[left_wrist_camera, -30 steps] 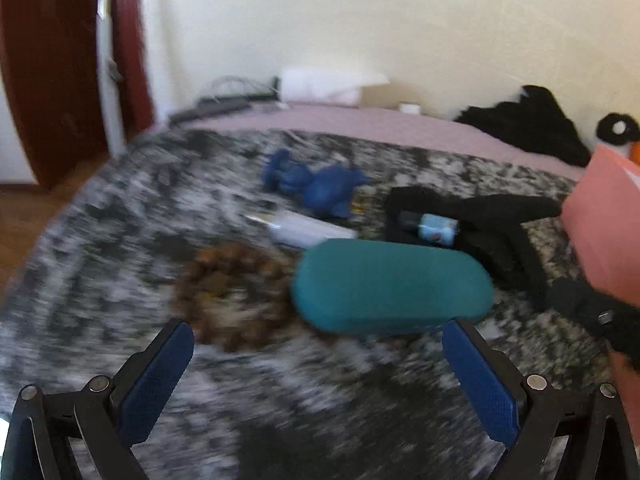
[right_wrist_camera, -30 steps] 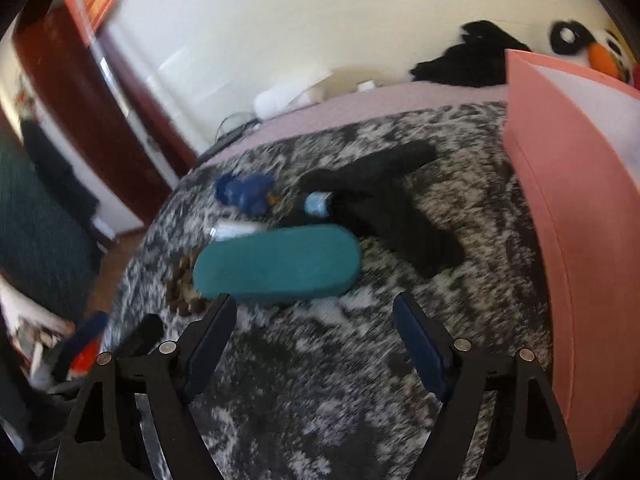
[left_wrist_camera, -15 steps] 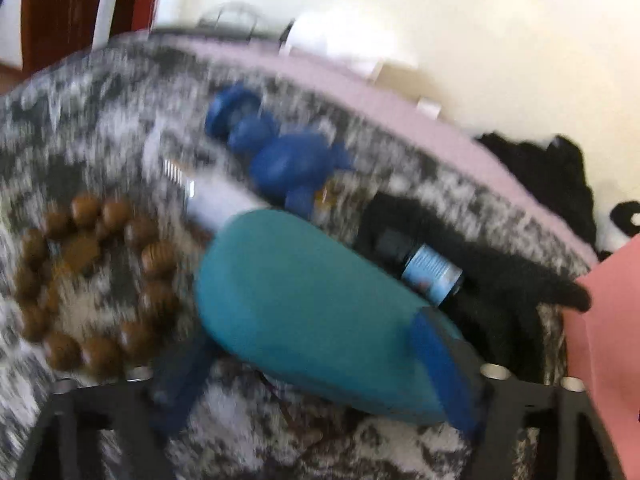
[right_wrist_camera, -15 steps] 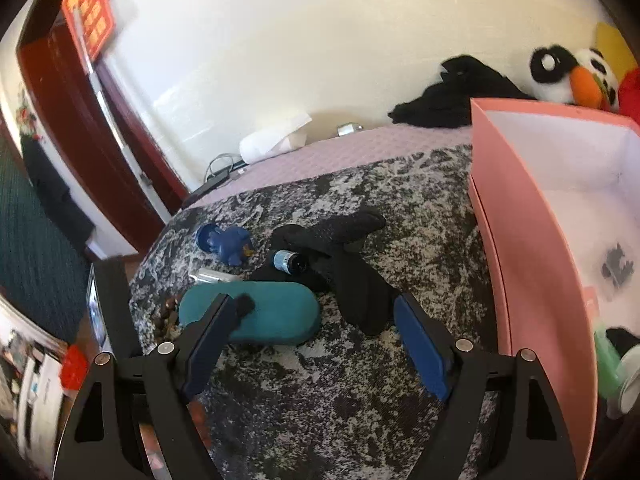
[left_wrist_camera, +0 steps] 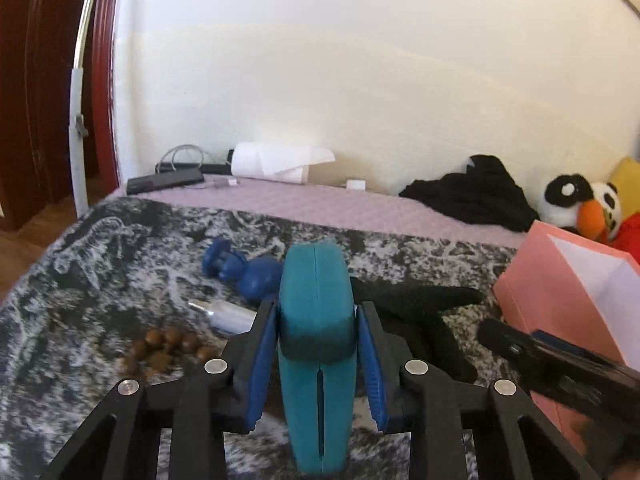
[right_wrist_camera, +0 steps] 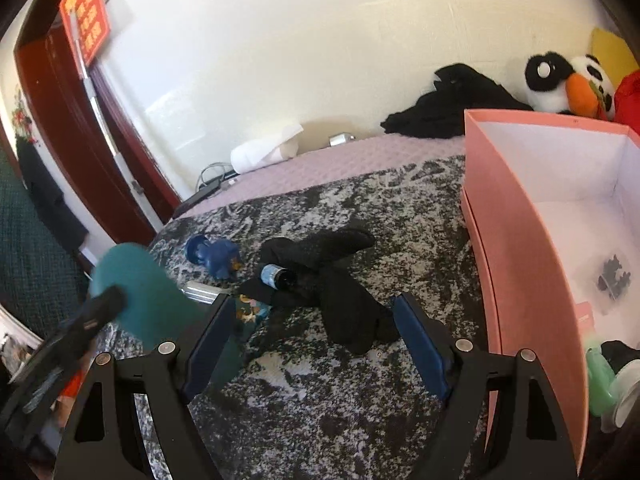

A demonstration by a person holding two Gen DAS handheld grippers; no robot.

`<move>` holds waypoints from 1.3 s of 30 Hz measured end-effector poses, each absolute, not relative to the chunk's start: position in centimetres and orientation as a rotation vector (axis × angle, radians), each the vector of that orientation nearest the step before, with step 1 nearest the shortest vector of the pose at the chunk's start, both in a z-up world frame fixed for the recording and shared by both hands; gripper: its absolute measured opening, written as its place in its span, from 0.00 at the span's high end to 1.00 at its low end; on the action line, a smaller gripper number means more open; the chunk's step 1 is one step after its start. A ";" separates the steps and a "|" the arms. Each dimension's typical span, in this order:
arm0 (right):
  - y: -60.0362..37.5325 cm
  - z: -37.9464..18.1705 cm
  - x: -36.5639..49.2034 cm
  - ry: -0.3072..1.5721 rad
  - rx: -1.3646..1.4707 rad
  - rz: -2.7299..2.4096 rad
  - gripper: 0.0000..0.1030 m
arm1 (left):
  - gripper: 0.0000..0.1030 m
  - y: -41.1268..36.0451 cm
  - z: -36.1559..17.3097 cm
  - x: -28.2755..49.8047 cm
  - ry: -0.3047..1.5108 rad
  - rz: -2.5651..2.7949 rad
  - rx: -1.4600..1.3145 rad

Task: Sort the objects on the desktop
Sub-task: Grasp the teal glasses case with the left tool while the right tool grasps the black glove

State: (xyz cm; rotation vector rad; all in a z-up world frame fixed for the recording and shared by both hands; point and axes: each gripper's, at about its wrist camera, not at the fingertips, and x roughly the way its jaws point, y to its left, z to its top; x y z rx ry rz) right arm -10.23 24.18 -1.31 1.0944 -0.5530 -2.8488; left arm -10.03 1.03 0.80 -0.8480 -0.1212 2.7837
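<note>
One pink box [right_wrist_camera: 516,216], green bottle [right_wrist_camera: 600,380] inside

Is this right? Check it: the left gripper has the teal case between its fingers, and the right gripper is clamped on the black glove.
Not quite. The left gripper does have the teal case between its closing jaws, but the right gripper holds nothing: the right wrist view shows its jaws wide open, with the black glove lying on the cover beyond them.

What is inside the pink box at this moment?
In the right wrist view the pink box holds a small black item, a green object and something black and white at its near end. The near wall hides the rest of the floor.
</note>
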 end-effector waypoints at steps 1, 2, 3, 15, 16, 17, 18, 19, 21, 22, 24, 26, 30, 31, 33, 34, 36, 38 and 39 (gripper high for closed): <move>24.1 -1.7 -10.7 -0.557 1.110 -2.844 0.18 | 0.67 0.6 1.0 -9.7 -0.105 2.788 -0.843; 23.9 -2.0 -11.0 -0.554 1.124 -2.838 0.19 | 0.67 0.3 1.0 -9.5 -0.089 2.798 -0.839; 23.6 -2.5 -11.5 -0.541 1.141 -2.834 0.20 | 0.68 -0.1 1.1 -9.3 -0.072 2.809 -0.836; 21.8 -8.6 -17.2 -0.341 1.393 -2.850 0.82 | 0.68 -2.7 0.4 -9.2 -0.023 2.850 -0.891; 21.8 -8.2 -17.0 -0.342 1.368 -2.855 0.86 | 0.69 -2.6 0.5 -9.1 -0.016 2.855 -0.886; 21.7 -7.5 -16.5 -0.337 1.334 -2.865 0.87 | 0.71 -2.4 0.7 -8.9 -0.010 2.860 -0.878; 21.5 -6.5 -15.9 -0.318 1.290 -2.883 0.88 | 0.72 -2.3 0.9 -8.7 -0.004 2.864 -0.871; 21.2 -5.5 -15.3 -0.298 1.246 -2.901 0.89 | 0.86 -2.1 1.4 -8.2 0.010 2.873 -0.845; 20.3 -3.3 -14.0 -0.255 1.156 -2.927 0.89 | 1.00 -1.7 2.5 -7.2 0.038 2.889 -0.791; 19.7 -2.0 -13.1 -0.229 1.101 -2.939 0.90 | 1.00 -1.4 3.0 -6.8 0.052 2.897 -0.764; 18.6 0.6 -11.2 -0.190 0.997 -2.958 0.91 | 1.00 -1.2 3.7 -5.8 0.066 2.905 -0.732; 17.9 2.5 -9.7 -0.176 0.924 -2.966 0.91 | 1.00 -1.0 3.7 -5.5 0.069 2.889 -0.742; 17.3 5.8 -6.5 -0.177 0.802 -2.973 0.91 | 1.00 -1.0 2.7 -5.5 0.108 2.874 -0.787; 17.3 6.3 -5.8 -0.185 0.782 -2.972 0.91 | 1.00 -1.2 2.1 -5.7 0.120 2.873 -0.808; 17.4 7.2 -4.6 -0.202 0.746 -2.971 0.91 | 1.00 -1.4 0.9 -6.1 0.145 2.873 -0.850; 17.6 7.5 -4.1 -0.211 0.732 -2.971 0.91 | 1.00 -1.5 0.3 -6.3 0.157 2.872 -0.871; 18.0 7.9 -3.4 -0.228 0.715 -2.975 0.91 | 0.82 -1.7 -1.2 -7.4 0.153 2.857 -0.958; 18.5 8.1 -2.9 -0.227 0.709 -2.989 0.91 | 0.36 -1.5 -2.3 -8.3 0.150 2.860 -0.998; 18.8 8.2 -2.7 -0.226 0.706 -2.996 0.91 | 0.36 -1.2 -2.6 -8.5 0.145 2.864 -0.989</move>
